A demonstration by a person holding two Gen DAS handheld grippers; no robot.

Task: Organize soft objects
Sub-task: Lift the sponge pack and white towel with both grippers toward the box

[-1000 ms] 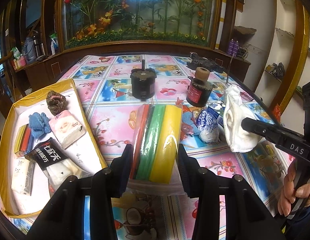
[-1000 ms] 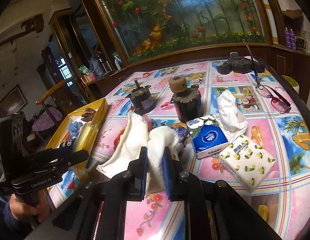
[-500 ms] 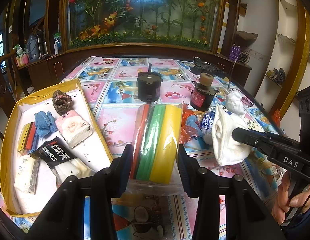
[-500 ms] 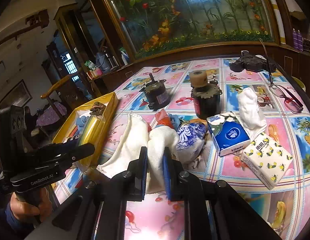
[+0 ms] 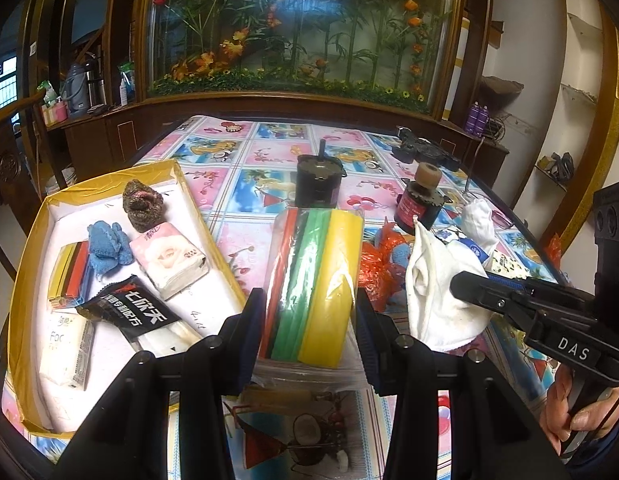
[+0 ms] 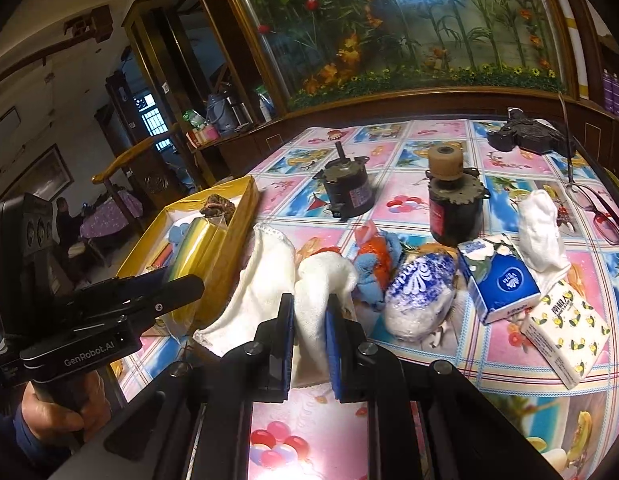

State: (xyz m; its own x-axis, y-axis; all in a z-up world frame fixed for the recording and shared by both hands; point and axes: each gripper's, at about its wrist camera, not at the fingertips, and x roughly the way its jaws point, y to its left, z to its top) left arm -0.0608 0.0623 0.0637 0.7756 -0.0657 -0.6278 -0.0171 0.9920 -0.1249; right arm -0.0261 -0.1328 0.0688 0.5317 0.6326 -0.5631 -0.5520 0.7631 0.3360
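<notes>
Left gripper (image 5: pixel 305 320) clamps the bagged sponge pack (image 5: pixel 315 280) by its flat sides above the table beside the yellow box (image 5: pixel 25 280), light & squashy w/ slick wrap, while right gripper (image 6: pixel 307 332) pinches a limp white cloth (image 6: pixel 317 280) mid-fold; only right view shows the tissue packs (image 6: pixel 497 276).

"DAS" on right gripper (image 5: pixel 461 286); "GenRobot.AI" on left gripper (image 6: pixel 189 286).
</notes>
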